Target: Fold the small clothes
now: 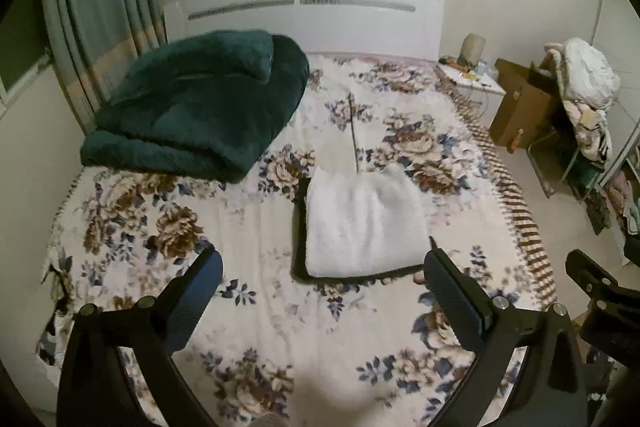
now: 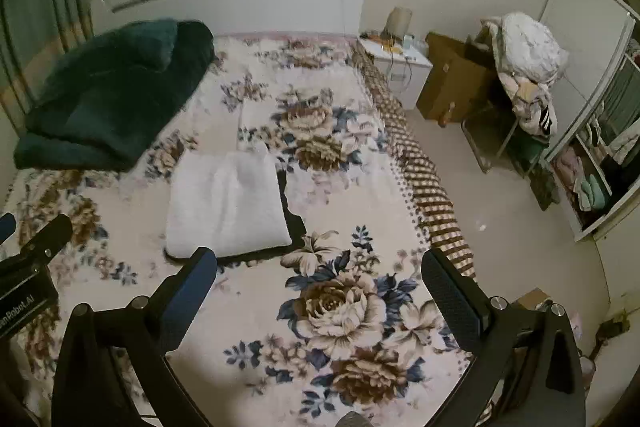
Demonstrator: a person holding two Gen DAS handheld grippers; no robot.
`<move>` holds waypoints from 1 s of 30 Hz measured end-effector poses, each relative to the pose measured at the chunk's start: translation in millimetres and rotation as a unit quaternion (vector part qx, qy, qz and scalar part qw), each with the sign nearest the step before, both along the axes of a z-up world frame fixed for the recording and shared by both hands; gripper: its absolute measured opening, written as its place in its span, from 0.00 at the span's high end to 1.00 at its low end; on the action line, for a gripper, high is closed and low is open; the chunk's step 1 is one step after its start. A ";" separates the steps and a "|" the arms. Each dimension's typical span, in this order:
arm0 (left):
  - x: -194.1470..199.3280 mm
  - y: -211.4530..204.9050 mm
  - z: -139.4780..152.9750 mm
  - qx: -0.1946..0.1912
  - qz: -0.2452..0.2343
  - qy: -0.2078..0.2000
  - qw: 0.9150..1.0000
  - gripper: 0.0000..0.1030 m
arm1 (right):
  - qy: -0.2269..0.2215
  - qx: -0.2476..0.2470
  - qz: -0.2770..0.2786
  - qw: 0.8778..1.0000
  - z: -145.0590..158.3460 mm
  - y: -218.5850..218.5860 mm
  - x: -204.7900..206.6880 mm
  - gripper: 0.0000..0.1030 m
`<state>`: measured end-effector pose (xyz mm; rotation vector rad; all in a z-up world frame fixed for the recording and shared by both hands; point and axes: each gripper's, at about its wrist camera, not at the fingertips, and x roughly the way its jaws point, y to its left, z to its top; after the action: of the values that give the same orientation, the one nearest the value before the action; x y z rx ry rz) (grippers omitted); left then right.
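A folded white fleece garment [image 1: 362, 223] with a dark edge along its left and near sides lies flat on the floral bedspread [image 1: 248, 307]. It also shows in the right wrist view [image 2: 228, 203]. My left gripper [image 1: 322, 261] is open and empty, hovering above the bed just short of the garment's near edge. My right gripper [image 2: 318, 265] is open and empty, above the bed to the right of the garment, with its left finger [image 2: 192, 279] near the garment's near right corner. Each gripper shows at the edge of the other's view.
A dark green folded blanket [image 1: 192, 107] lies at the bed's far left. A white headboard [image 1: 304, 15] stands behind. A nightstand [image 2: 396, 59], a brown box [image 2: 452, 79], a chair piled with clothes [image 2: 524, 67] and an open wardrobe [image 2: 600, 155] stand right of the bed.
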<state>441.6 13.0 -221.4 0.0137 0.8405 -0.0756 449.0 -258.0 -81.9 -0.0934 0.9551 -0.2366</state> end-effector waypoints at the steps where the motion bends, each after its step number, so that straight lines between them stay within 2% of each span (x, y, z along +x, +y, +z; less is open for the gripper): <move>1: -11.1 -0.2 11.5 0.004 -0.002 -0.005 1.000 0.00 | -0.009 0.001 0.000 1.000 15.5 1.1 -12.5 0.00; 4: -40.3 1.5 40.5 0.005 -0.004 -0.017 1.000 0.00 | -0.030 0.010 0.003 0.999 61.4 4.7 -51.9 0.00; 9: -79.3 5.3 78.6 0.003 -0.005 -0.037 0.999 0.00 | -0.060 0.012 0.014 0.998 108.6 8.9 -98.6 0.00; 16: -113.6 13.6 119.2 -0.002 0.001 -0.058 0.998 0.00 | -0.089 0.027 0.038 0.995 167.6 11.0 -151.6 0.00; 22: -134.3 15.0 138.2 -0.005 0.003 -0.069 0.998 0.00 | -0.105 0.034 0.050 0.993 197.4 12.7 -177.0 0.00; 30: -147.8 12.6 144.2 -0.010 0.001 -0.074 0.997 0.00 | -0.111 0.039 0.059 0.991 214.0 12.2 -186.5 0.00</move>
<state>293.8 25.6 -77.2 -0.0006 0.6915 -0.0810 262.6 -245.8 132.0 -0.0497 0.7340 -0.0970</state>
